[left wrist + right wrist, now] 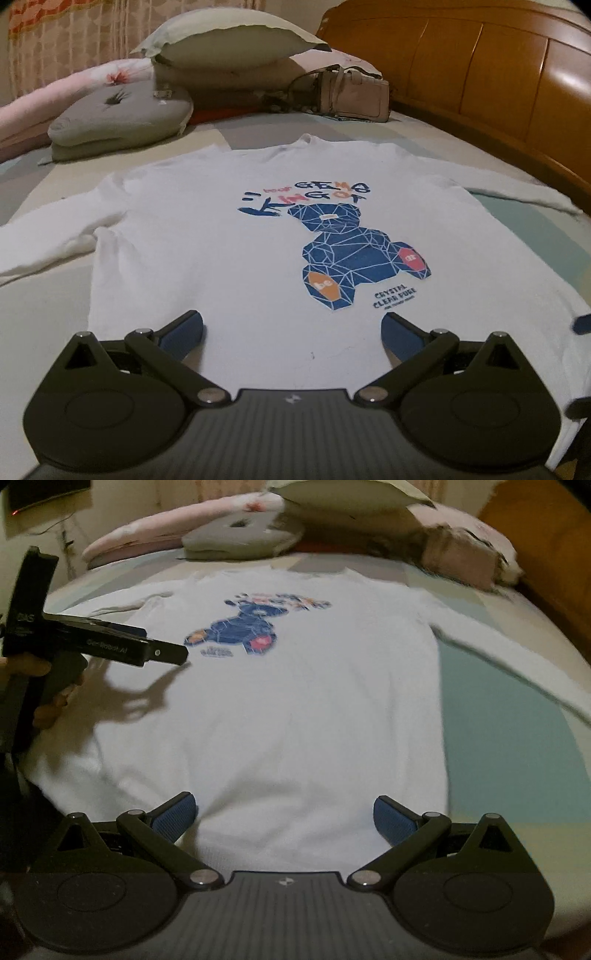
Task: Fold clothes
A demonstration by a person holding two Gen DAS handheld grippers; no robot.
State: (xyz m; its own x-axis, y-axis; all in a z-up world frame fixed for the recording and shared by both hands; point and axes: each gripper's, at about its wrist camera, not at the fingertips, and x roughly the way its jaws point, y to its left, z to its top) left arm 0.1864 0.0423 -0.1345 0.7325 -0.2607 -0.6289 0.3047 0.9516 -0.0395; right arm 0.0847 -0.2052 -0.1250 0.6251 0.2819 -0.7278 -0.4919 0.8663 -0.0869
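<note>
The white shirt (221,258) lies flat on the bed (517,236) — soft, light, limp — best pinched at its six-o'clock hem, both left tongs (291,328) and right tongs (284,812) gaping, empty.

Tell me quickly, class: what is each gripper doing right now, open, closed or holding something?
Left gripper: open, holding nothing, over the hem of the white long-sleeved shirt with a blue bear print.
Right gripper: open, holding nothing, over the same shirt.
</note>
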